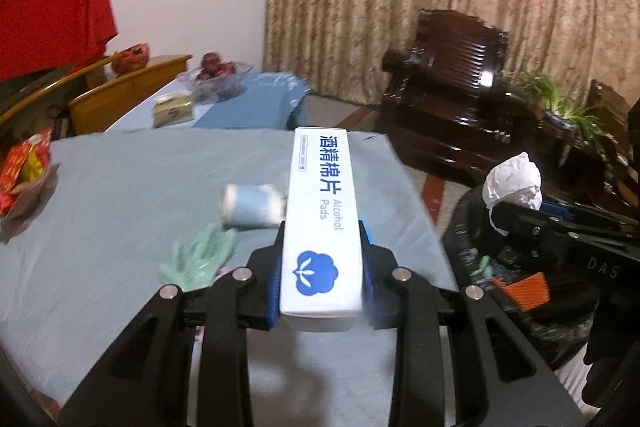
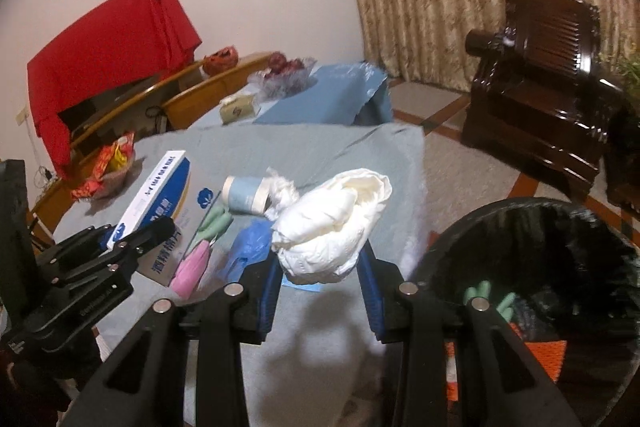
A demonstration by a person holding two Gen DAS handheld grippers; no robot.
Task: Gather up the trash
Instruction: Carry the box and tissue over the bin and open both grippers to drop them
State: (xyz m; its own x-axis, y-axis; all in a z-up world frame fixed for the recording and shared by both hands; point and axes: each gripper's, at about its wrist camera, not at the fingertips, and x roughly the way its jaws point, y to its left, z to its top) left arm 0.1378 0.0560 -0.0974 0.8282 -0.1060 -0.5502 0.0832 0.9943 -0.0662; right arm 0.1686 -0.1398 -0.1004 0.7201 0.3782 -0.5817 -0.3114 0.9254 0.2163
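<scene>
White tissue wad (image 2: pixel 334 227) clamped in right gripper (image 2: pixel 320 291), bin (image 2: pixel 532 227) just right; left gripper (image 1: pixel 322 287) clamps alcohol-pad box (image 1: pixel 320 219) lengthwise, farther off.

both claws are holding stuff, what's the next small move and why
Probably swing the right claw rightward over the bin and let go. It is clamped on the wad of tissue, and the black-lined bin sits open just beside it. The left claw grips the box.

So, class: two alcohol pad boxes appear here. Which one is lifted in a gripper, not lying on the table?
The slim white alcohol pad box, clamped in the left gripper. The other box lies flat on the table.
</scene>
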